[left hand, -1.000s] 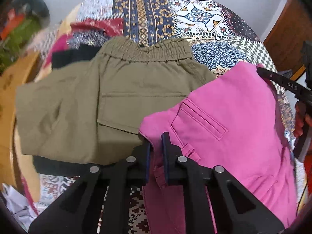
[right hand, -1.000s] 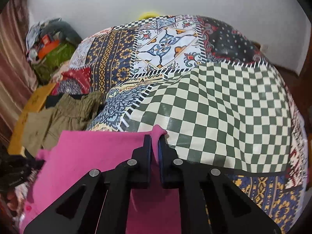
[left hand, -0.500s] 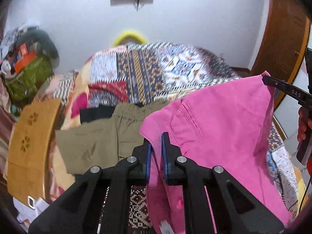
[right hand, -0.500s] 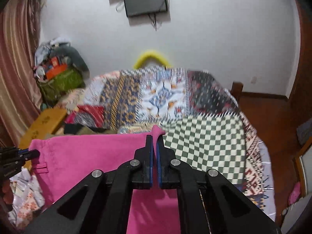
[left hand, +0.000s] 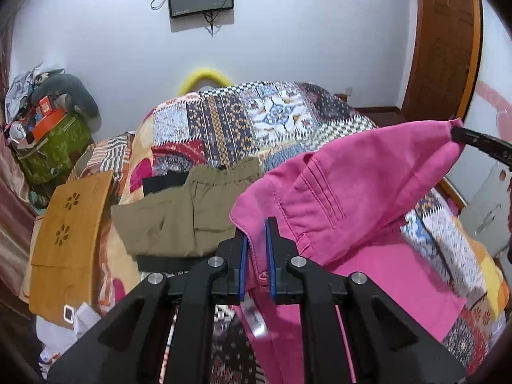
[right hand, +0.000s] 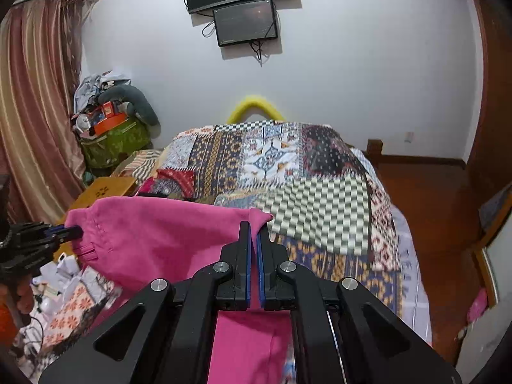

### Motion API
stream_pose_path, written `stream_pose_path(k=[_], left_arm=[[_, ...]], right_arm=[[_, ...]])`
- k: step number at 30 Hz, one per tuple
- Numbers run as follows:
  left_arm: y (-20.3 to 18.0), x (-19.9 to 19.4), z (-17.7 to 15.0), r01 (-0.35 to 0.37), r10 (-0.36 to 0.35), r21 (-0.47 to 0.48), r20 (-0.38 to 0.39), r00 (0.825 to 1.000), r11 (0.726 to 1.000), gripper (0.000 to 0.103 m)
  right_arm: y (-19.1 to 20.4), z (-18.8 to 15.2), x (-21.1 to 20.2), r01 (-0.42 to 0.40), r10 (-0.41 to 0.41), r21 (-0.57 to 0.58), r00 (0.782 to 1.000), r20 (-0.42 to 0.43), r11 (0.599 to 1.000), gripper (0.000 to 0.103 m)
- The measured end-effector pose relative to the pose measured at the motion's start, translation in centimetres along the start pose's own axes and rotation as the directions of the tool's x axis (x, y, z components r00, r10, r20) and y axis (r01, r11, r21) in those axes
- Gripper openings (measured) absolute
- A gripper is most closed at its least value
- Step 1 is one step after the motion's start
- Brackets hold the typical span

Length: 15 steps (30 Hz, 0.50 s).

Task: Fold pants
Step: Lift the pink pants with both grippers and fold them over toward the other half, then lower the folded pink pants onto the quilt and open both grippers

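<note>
Pink pants point(left hand: 361, 188) hang in the air above the bed, stretched by the waistband between both grippers. My left gripper point(left hand: 256, 224) is shut on one end of the waistband, next to a belt loop. The other end is pinched by my right gripper point(right hand: 254, 228), which is shut on the pink pants point(right hand: 153, 240). In the left wrist view the right gripper point(left hand: 457, 132) shows at the far right, clamped on the fabric corner. In the right wrist view the left gripper point(right hand: 75, 232) appears at the far left. The legs hang down below the frames.
A patchwork bedspread point(left hand: 256, 118) covers the bed. Folded olive pants point(left hand: 179, 217) lie on dark clothes at its left side. A wooden board point(left hand: 67, 233) leans by the bed. Bags and clutter point(right hand: 112, 128) fill the left corner. A monitor point(right hand: 244, 22) hangs on the wall.
Both grippers have risen and drawn back from the bed, lifting the pink pants off the olive pants and the bedspread. The wall and monitor have come into view.
</note>
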<state>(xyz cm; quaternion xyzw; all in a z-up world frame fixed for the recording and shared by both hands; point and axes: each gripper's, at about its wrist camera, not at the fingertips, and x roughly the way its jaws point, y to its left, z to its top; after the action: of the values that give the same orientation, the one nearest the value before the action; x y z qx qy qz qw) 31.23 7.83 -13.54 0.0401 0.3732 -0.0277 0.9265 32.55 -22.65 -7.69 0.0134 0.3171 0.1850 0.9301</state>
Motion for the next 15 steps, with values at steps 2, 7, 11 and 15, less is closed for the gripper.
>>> stream_pose_path(k=[2,7,11,15], left_arm=[[-0.5,-0.4,-1.0,0.003,-0.003,0.009,-0.013,1.0,1.0,0.011],[-1.5,-2.0,-4.1,0.019,-0.018,0.022,-0.036,0.999,1.0,0.012],[-2.1,-3.0,-6.6,0.031,-0.029,0.042,-0.057,0.998,0.999,0.015],[-2.7,-3.7,-9.3,0.031,-0.025,0.076,-0.08,0.997,0.997,0.019]], right_arm=[[0.0,-1.3,-1.0,-0.008,0.008,0.022,1.0,0.0,1.0,0.003],[-0.1,-4.9,-2.6,-0.022,0.023,0.048,0.999,-0.027,0.999,0.003],[0.0,-7.9,-4.2,-0.022,0.026,0.055,0.998,-0.059,0.998,0.003],[-0.1,-10.9,-4.9,-0.029,0.037,0.075,0.993,-0.11,0.997,0.004]])
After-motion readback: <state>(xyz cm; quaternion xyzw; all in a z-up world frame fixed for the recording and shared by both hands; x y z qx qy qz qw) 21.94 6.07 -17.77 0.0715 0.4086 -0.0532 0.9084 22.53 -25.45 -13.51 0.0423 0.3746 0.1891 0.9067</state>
